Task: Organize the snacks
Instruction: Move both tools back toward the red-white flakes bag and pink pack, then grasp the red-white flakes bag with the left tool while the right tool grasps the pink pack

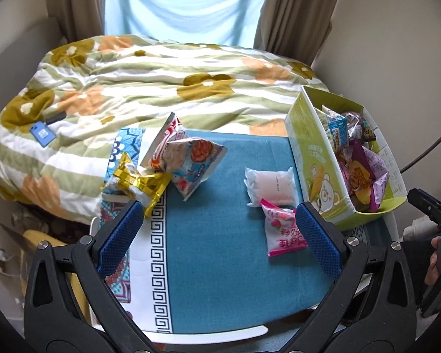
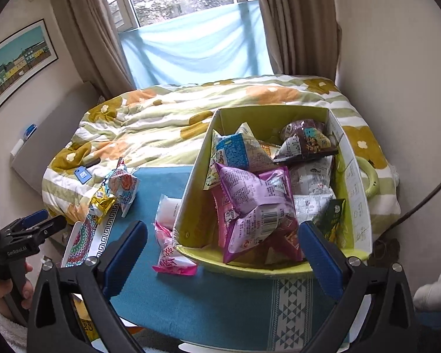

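— While your left gripper (image 1: 217,229) hangs over the blue cloth (image 1: 220,279), what do its jaws hold?

— Nothing. You have them spread wide. Just inside the right finger lies the pink packet (image 1: 282,232), its corner at the pad, though whether it touches you cannot tell. Just beyond that sits the white packet (image 1: 270,186). Ahead of the left finger lies the gold-wrapped snack (image 1: 138,181), and past it the two red-and-blue bags (image 1: 185,156) leaning together.

— And your right gripper (image 2: 223,250)?

— Released too, jaws wide apart and gripping nothing. Between them, just ahead, stands the green box (image 2: 197,182) full of snacks, with the purple bag (image 2: 258,203) on top nearest you. A blue-labelled bag (image 2: 235,150) and a dark one (image 2: 308,141) lie farther back.

— What is hard to make out?

— Outside your left finger, the pink packet (image 2: 173,259) is half tucked under the box's near corner, and the white packet (image 2: 169,209) is cut off by the box wall. Packets deep in the box are buried under the others. Your right gripper shows only as a dark edge (image 1: 432,209) far right in the left view.
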`<state>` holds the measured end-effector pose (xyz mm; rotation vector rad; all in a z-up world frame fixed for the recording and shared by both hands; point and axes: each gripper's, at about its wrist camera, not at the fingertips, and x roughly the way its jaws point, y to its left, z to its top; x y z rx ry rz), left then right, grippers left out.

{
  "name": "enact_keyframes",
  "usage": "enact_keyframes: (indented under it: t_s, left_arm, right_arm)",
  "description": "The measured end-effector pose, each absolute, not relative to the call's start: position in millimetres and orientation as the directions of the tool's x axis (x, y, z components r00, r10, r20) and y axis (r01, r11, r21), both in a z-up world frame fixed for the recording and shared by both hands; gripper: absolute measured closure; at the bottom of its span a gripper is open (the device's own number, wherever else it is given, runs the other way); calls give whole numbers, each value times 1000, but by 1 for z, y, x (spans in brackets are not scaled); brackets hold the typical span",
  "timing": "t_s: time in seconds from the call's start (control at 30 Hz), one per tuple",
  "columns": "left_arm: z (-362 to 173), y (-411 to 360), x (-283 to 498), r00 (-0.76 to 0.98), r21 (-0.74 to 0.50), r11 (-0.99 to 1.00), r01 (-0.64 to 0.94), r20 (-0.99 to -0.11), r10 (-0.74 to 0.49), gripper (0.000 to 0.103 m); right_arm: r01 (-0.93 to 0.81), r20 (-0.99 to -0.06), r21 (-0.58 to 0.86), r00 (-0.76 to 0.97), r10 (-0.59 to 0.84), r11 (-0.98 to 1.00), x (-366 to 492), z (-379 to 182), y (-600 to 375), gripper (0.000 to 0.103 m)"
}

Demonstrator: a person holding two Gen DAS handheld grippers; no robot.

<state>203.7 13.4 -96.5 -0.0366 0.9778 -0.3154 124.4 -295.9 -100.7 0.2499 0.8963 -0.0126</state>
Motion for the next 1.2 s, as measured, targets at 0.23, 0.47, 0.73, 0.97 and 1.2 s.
enact_keyframes:
  t_s: [0.23,0.47,0.73,0.97,1.2]
  left_arm:
    - [-118,42,271,451,-155,910,384,-829,-331,1]
    - [-158,53,345,357,-153,853,499,-860,-364,1]
    - [-224,36,386,243,-161,828,537,-911,-334,1]
    - [-247,26,398,208,-165,820,548,-923,-325,1]
    - [-257,18,407,162,-197,799,569,-925,-343,1]
  right_arm:
    - [315,-810,242,587,12,917,120,-127,-260,1]
    - [428,-848,250,530,-18,869,128,-163,-220,1]
    - [453,-885,216,464,-22,865,152,-223,-184,1]
    - [490,-898,222,440,-19,843,169,-266,-181,1]
    - [534,-870,277,493,-28,798,176,-281,-194,1]
